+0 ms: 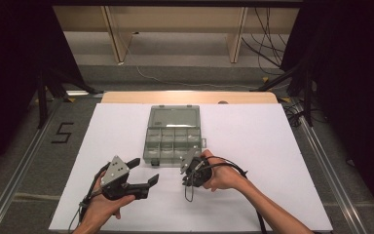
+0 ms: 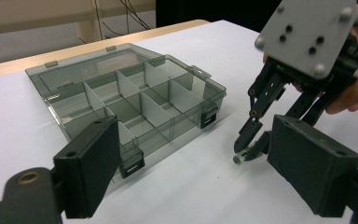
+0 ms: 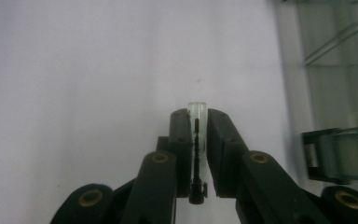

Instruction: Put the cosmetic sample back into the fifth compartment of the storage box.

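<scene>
A smoky clear plastic organizer box (image 1: 172, 136) lies open on the white table, its lid folded back and its several compartments (image 2: 135, 100) looking empty. My right gripper (image 3: 198, 122) is shut on a small clear tube (image 3: 197, 108) with a thin dark pin inside, tip down and at or just above the table (image 3: 98, 70). In the left gripper view that right gripper (image 2: 246, 150) holds the tube (image 2: 238, 159) just right of the box's front corner. My left gripper (image 1: 145, 170) is open and holds nothing, in front of the box and left of the right gripper.
The box's black latches (image 3: 321, 156) face the person's side. White sheet (image 1: 263, 141) spreads to both sides of the box. A wooden table edge (image 1: 190, 96) runs behind it, with cables on the floor beyond.
</scene>
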Available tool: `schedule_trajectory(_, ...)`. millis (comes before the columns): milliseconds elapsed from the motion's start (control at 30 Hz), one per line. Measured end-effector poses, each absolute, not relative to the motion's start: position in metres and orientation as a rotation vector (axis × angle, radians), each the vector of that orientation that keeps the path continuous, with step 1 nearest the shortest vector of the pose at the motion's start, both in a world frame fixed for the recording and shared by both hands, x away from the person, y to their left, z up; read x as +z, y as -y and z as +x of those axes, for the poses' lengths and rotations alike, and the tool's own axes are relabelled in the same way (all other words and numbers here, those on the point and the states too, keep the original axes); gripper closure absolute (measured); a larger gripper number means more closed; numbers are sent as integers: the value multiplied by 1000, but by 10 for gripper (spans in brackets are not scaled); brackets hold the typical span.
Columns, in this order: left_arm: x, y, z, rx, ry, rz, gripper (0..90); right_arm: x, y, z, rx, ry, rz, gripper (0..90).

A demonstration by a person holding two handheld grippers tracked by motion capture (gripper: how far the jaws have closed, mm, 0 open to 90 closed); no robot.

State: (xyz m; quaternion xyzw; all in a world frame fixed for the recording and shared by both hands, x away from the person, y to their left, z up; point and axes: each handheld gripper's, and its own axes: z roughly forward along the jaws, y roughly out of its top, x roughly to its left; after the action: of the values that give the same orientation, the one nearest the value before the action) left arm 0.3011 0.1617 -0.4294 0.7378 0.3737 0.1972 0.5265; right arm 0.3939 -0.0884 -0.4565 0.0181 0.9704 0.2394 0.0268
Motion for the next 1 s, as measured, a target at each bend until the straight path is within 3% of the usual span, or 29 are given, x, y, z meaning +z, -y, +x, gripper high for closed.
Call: schedule_trajectory(1000,-428,-167,304,496,-928,1733,165,-417,47,426,1220,-2651,501,812)
